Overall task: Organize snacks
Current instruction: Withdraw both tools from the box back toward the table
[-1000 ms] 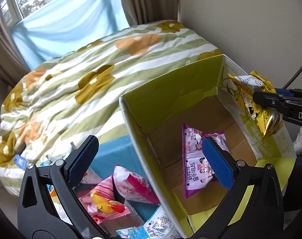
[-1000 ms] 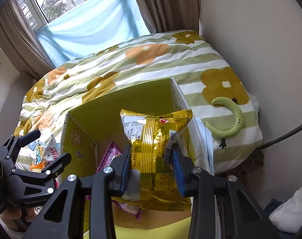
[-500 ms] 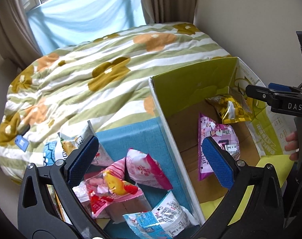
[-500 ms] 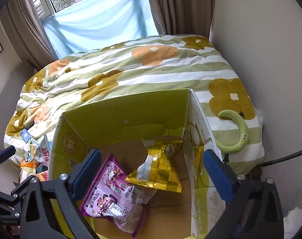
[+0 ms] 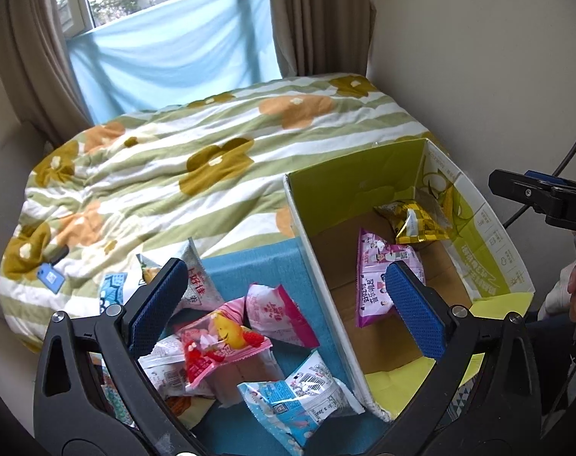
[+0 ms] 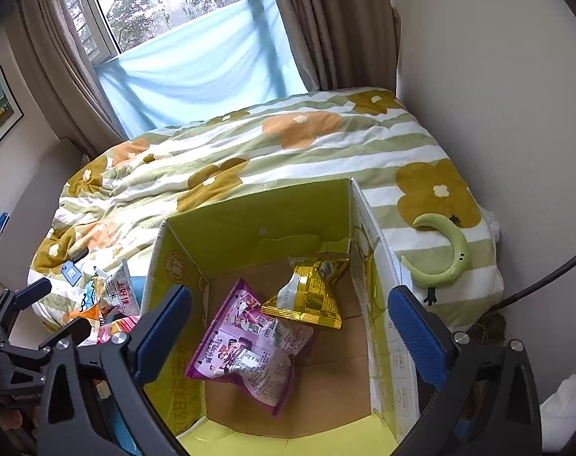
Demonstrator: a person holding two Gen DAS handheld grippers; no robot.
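1. Snacks in the box [image 6: 257, 224]: two. One purple bag [image 6: 246, 345] lies in the middle of the right wrist picture, and one gold bag [image 6: 307, 292] lies just above it, with one corner on top of the purple one.
2. Snacks outside the box: I count about five bags on the blue cloth [image 5: 249, 266] in the lower middle of the left wrist picture. There is one pink bag [image 5: 276, 315], one bag with a yellow and red drawing [image 5: 219, 342], one light blue bag [image 5: 299, 399] and one grey and white bag [image 5: 196, 285]. More bags are partly hidden.
3. Left gripper [image 5: 284, 311]: two blue fingers, spread wide, nothing between them.
4. Right gripper [image 6: 288, 330]: two blue fingers, spread wide over the box, holding nothing.
5. Bed [image 6: 288, 144]: one, with a flower blanket, in the upper half of both pictures.
6. Green curved toy [image 6: 447, 254]: one, on the bed at the right of the box.
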